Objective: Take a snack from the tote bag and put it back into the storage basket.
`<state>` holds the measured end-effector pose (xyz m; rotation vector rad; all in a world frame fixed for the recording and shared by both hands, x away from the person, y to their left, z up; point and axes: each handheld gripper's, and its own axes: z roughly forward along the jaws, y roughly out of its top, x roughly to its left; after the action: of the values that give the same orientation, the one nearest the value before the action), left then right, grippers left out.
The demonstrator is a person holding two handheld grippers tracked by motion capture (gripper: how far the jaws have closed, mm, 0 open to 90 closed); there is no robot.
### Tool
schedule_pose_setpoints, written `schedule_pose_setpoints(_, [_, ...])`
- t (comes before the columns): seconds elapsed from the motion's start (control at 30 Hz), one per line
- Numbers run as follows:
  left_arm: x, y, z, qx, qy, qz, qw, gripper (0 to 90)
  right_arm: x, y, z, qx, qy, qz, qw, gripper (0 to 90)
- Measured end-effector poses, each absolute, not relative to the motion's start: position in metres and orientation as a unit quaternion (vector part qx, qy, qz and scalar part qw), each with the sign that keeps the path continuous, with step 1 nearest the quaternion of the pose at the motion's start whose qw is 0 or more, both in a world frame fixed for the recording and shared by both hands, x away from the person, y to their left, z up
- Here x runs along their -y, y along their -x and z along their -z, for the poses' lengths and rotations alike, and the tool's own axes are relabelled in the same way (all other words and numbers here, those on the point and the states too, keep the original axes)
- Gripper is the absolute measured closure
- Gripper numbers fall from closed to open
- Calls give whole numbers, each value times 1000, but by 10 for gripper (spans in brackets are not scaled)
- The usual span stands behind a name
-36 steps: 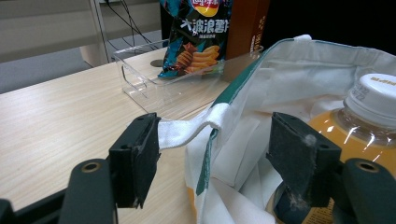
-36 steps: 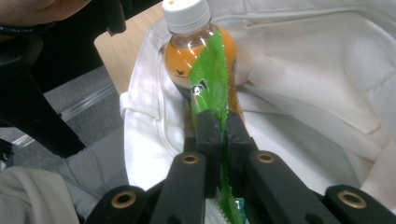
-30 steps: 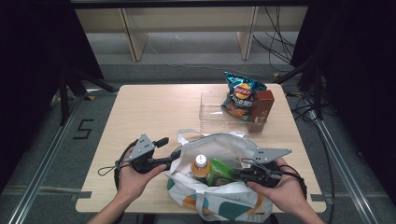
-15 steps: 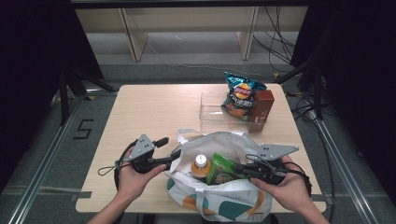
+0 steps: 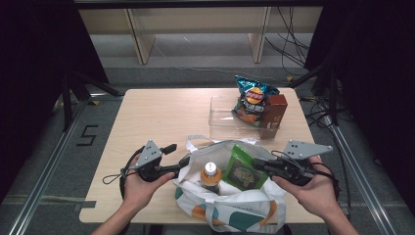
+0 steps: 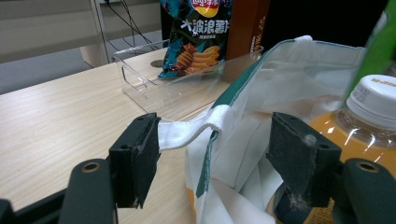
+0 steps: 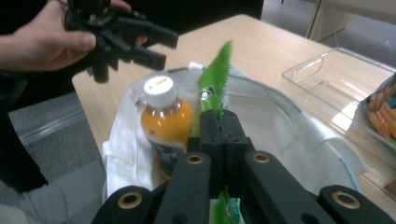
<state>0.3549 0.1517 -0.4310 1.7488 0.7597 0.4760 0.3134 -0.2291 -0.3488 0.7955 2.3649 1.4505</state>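
Lifted a little higher since a second ago: green packet (image 5: 243, 172), now tilted up out of the bag (image 5: 230, 205) toward the right side. Pinched by its top edge in the right gripper (image 7: 219, 128), jaws pressed together on the foil. Left gripper (image 6: 219, 140) spread wide at the bag's left rim, white strap (image 6: 191, 130) lying across the gap between the pads, touching the left pad, not clamped. Bag at the near edge of the table (image 5: 147, 112), mouth open. Orange bottle (image 5: 210, 177) upright inside, just beside the packet, cap clear of the cloth. Clear tray (image 5: 225, 115) near the far right corner, with chip bag (image 5: 252, 100) and brown box (image 5: 275, 110) standing at its right end.

Step in hand, by the look of it: unpacking, packet halfway out. Next move likely calls for raising the packet straight up until free of the rim, then carrying across to the tray. Worth steadying the bag with the left gripper, perhaps by closing on the strap, lest the cloth drag along or the bottle tip.
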Motion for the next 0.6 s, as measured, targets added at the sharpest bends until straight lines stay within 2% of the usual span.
schedule_pose_setpoints(0.6, [-152,-355,431,-321,-741,-203,555,332,239,-319,326,-798,-274,-511,163,900])
